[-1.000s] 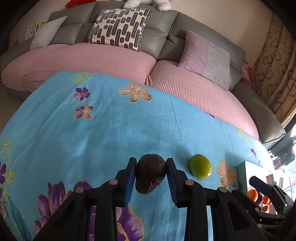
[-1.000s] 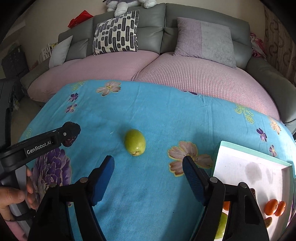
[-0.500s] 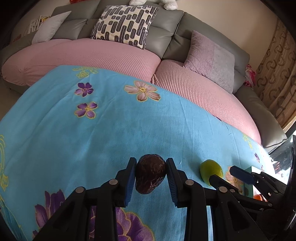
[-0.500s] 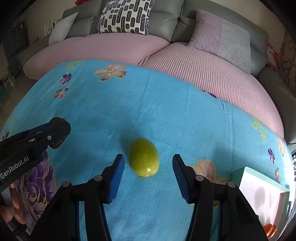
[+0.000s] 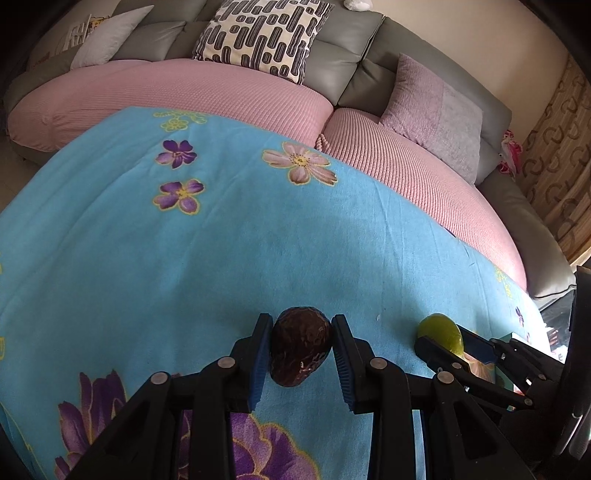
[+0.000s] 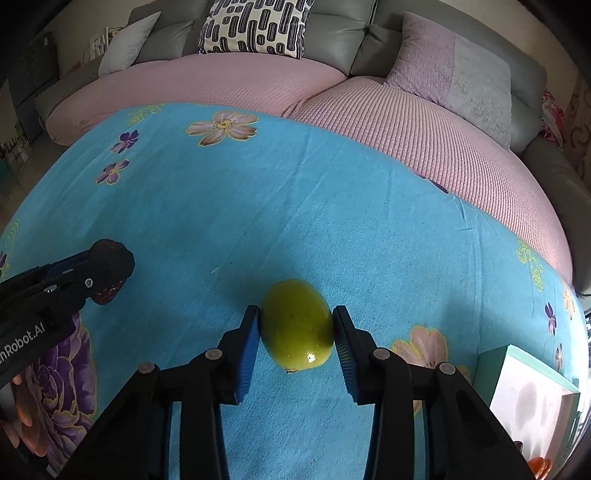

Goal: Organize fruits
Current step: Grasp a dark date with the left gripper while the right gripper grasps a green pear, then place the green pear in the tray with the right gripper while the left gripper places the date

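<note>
Since a second ago the right tongs (image 6: 297,326) have closed in on the green fruit (image 6: 297,325) on the blue cloth (image 6: 332,221), gripping its sides, while the left tongs (image 5: 301,347) hold the dark fruit (image 5: 300,349), likely bound for the tray (image 6: 532,384).

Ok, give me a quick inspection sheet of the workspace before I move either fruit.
Surface: blue floral cloth, flat.
Job's things: dark wrinkled fruit; green fruit; white tray at the right edge, orange fruits in it.
Clutter: nothing seen.
Grippers: left gripper shut on the dark fruit; right gripper with pads against both sides of the green fruit.
Cables: nothing seen.
Surroundings: grey sofa with pink covers and patterned pillow behind.
</note>
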`<state>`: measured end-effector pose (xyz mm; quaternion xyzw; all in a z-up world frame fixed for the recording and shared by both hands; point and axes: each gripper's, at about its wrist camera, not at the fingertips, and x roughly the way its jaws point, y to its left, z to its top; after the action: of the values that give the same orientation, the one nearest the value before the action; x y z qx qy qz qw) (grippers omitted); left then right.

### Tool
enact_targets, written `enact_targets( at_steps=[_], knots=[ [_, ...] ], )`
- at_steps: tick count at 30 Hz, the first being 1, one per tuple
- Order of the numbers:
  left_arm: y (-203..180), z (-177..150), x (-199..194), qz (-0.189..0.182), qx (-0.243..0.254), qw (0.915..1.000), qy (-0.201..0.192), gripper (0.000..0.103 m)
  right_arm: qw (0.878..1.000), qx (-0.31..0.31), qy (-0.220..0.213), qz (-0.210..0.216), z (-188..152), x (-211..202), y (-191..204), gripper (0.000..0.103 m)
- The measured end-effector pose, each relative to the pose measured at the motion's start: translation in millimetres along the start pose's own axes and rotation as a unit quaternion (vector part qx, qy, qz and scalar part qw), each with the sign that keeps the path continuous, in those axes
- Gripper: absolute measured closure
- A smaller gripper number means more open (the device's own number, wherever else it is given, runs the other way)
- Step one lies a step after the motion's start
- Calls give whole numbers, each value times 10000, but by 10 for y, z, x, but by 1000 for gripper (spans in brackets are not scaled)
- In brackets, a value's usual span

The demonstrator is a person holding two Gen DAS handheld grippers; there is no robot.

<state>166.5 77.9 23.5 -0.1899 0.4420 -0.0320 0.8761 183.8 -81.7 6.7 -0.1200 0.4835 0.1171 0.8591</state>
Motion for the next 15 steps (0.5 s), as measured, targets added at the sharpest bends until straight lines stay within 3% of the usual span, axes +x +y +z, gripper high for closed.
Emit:
enact_targets(
  at_steps=[15],
  knots=[
    [-369, -75, -232, -156, 402, 9990, -71, 68, 9993, 249, -256, -125, -324, -545, -171, 62]
  ],
)
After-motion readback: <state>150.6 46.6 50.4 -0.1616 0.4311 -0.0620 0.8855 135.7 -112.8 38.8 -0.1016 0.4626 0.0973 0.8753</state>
